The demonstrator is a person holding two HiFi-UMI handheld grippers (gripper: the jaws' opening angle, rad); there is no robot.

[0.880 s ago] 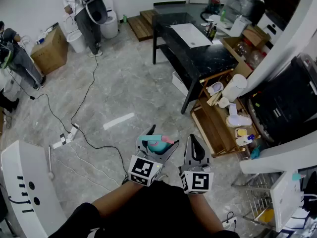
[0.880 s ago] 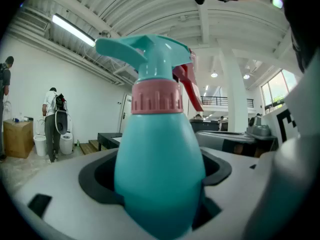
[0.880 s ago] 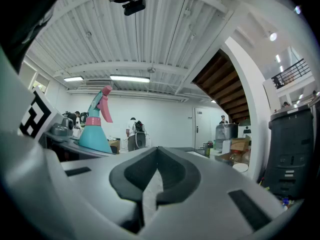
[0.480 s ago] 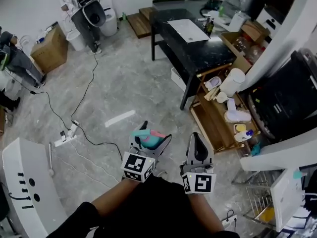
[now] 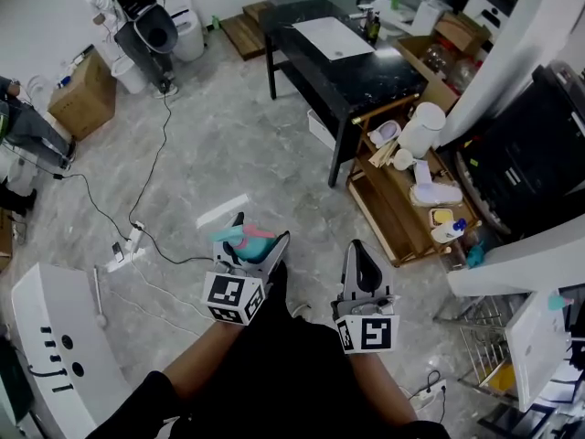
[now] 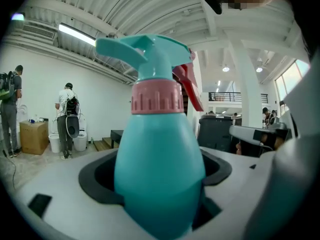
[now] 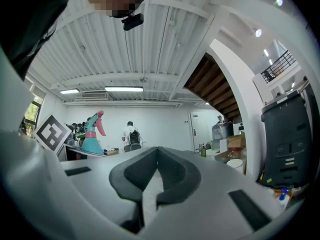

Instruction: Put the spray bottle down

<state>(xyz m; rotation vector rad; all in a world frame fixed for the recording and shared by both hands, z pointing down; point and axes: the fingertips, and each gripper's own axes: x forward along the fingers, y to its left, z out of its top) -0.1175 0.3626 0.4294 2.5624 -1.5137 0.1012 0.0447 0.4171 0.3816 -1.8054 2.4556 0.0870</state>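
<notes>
A teal spray bottle [image 5: 242, 241] with a pink collar and red trigger stands upright between the jaws of my left gripper [image 5: 250, 240], which is shut on its body. In the left gripper view the spray bottle [image 6: 159, 154] fills the middle, wedged between the dark pads. My right gripper [image 5: 359, 262] hangs beside it to the right, shut, with nothing in it. In the right gripper view its jaws [image 7: 157, 168] meet at the tips, and the spray bottle [image 7: 93, 133] shows small at the left. Both grippers are held above the grey floor.
A black table [image 5: 352, 71] stands ahead at the right, with a low wooden shelf unit [image 5: 402, 208] of bottles and cups beside it. Cables and a power strip [image 5: 123, 250] lie on the floor at the left. People stand at the far left and back.
Both grippers have shifted left and down in the head view as the view turned. The left gripper keeps its hold on the spray bottle.
</notes>
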